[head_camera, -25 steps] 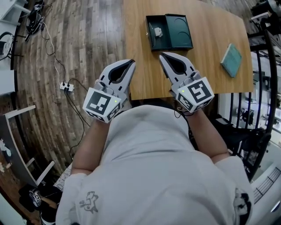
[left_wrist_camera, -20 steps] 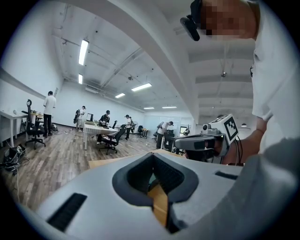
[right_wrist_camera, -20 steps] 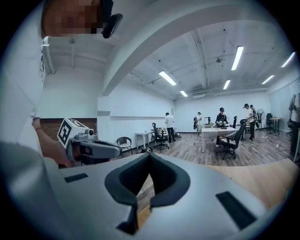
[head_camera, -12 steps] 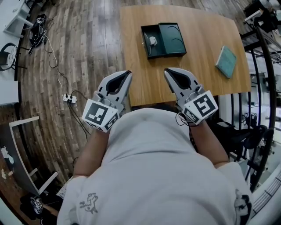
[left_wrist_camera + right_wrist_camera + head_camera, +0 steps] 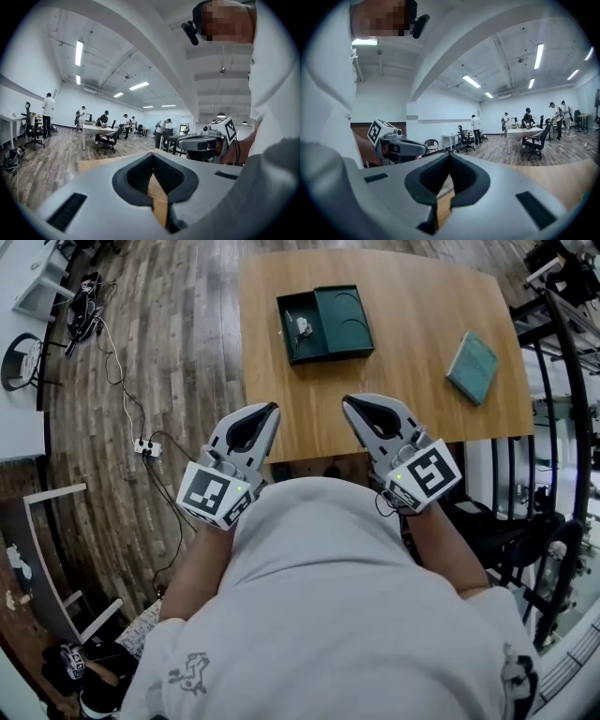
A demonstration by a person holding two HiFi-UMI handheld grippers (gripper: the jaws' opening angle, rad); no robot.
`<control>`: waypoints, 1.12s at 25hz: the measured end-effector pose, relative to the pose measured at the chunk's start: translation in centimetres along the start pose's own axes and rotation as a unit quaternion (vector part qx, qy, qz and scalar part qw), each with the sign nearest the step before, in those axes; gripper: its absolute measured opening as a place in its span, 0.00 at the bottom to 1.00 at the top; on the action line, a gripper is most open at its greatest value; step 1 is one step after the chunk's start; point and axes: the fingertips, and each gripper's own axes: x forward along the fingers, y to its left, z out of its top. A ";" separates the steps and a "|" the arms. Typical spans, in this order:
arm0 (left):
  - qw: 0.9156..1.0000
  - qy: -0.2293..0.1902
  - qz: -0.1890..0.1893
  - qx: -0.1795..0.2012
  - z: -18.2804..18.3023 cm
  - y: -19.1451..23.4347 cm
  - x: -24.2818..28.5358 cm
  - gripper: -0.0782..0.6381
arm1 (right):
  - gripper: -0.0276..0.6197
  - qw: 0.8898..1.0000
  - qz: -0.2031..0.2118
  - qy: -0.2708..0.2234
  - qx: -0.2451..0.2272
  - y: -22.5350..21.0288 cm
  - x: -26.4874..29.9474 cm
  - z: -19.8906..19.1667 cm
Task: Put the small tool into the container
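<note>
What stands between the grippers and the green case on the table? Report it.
Nothing visible. Only bare table lies between the left gripper, the right gripper and the open green case; the teal book sits off to the right, clear of both paths.

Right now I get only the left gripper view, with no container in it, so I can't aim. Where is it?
Observer: The head view shows the dark green container lying open on the wooden table, toward its far side.
Operator: Anything inside?
Observer: A small pale object lies in its left compartment.
Operator: Is the right gripper carrying something?
Observer: No. In its own view the right gripper is shut, with nothing between the jaws.
</note>
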 end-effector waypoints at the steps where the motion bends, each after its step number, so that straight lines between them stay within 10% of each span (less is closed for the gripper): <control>1: 1.000 0.000 -0.002 0.004 0.1 -0.9 0.4 0.12 | 0.05 1.000 0.002 0.000 0.003 -0.2 -0.7 -0.2; 16: 1.000 0.012 0.023 -0.003 -1.0 -6.1 -0.2 0.12 | 0.05 0.999 0.026 -0.001 0.029 0.7 -6.3 -2.8; 28: 0.999 -0.001 -0.039 0.013 -0.9 -7.0 -6.4 0.12 | 0.05 0.999 -0.026 -0.014 0.026 7.4 -7.5 -1.5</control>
